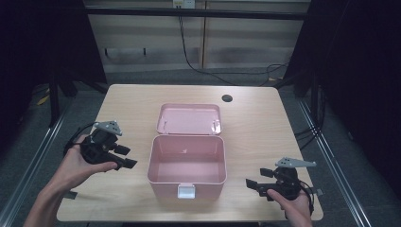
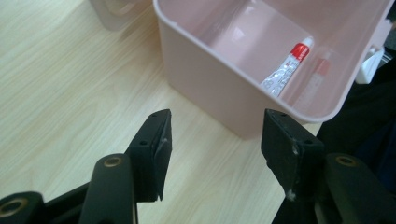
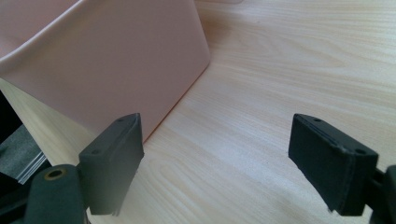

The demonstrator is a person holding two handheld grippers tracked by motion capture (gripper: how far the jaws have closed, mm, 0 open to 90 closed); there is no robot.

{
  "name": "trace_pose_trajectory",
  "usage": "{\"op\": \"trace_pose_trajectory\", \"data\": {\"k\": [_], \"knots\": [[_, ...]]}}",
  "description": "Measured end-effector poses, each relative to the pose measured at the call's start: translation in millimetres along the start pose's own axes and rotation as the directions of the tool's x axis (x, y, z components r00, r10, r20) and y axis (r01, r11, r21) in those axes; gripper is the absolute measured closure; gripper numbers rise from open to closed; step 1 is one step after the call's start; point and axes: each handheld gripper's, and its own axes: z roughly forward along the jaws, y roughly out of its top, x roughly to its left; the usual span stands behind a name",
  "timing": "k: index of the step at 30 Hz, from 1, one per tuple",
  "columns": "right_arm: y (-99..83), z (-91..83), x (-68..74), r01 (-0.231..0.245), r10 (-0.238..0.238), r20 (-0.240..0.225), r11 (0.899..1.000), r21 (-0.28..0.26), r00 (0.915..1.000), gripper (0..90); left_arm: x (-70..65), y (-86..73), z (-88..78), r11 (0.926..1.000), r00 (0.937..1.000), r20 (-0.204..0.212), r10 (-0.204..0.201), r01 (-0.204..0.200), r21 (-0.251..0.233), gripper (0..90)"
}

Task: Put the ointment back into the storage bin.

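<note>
A: Where do the two grippers stand?

B: The left gripper (image 2: 215, 140) has its jaws spread wide with nothing between them, only bare wood below. It sits just off the left wall of the pink storage box (image 1: 187, 161), pointing at it without touching. The right gripper (image 3: 215, 163) is also wide open and empty, hovering over the wooden table (image 1: 255, 123) near the box's front right corner, apart from it.

A: And the box itself?

B: It stands near the middle of the table, between the two grippers, with its lid (image 1: 189, 118) swung fully back and lying flat behind it. A white latch (image 1: 186, 191) hangs on its front wall.

A: Anything inside?

B: Yes. In the left gripper view a small tube with a red cap (image 2: 287, 65) lies tilted against an inner wall, its cap end raised.

A: The hands?

B: The person's left hand (image 1: 78, 165) cups its gripper from below; the right hand (image 1: 295, 205) holds its gripper near the table's front edge.
</note>
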Motion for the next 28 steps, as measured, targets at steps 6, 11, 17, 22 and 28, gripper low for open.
{"op": "trace_pose_trajectory", "data": {"k": [6, 11, 17, 22, 28], "knots": [[0.3, 0.1, 0.1, 0.003, -0.003, 0.0, 1.0, -0.002, 1.0, 17.8, 5.6, -21.0, 6.0, 0.9991, 0.9992, -0.01, -0.039, 0.039, -0.018, 44.0], [0.3, 0.1, 0.1, 0.0, 0.0, 0.001, 1.0, -0.001, 1.0, 17.8, 10.3, -39.3, 12.9, 0.998, 0.9978, -0.027, -0.061, 0.06, -0.018, 43.9], [0.8, 1.9, -0.1, -0.002, 0.002, 0.006, 1.0, 0.007, 1.0, 17.9, 12.8, -64.3, 20.9, 0.9939, 0.9942, -0.035, -0.102, 0.1, -0.046, 42.8], [0.8, 3.9, -0.5, -0.001, 0.001, 0.011, 1.0, 0.021, 0.9999, 18.2, 10.8, -81.3, 35.8, 0.9884, 0.9885, -0.037, -0.147, 0.145, -0.046, 41.1], [-1.3, 7.2, -1.2, -0.016, 0.015, 0.045, 1.0, 0.02, 0.9989, 20.5, 13.6, -95.6, 48.9, 0.978, 0.9783, -0.057, -0.199, 0.195, -0.074, 38.8]]}}
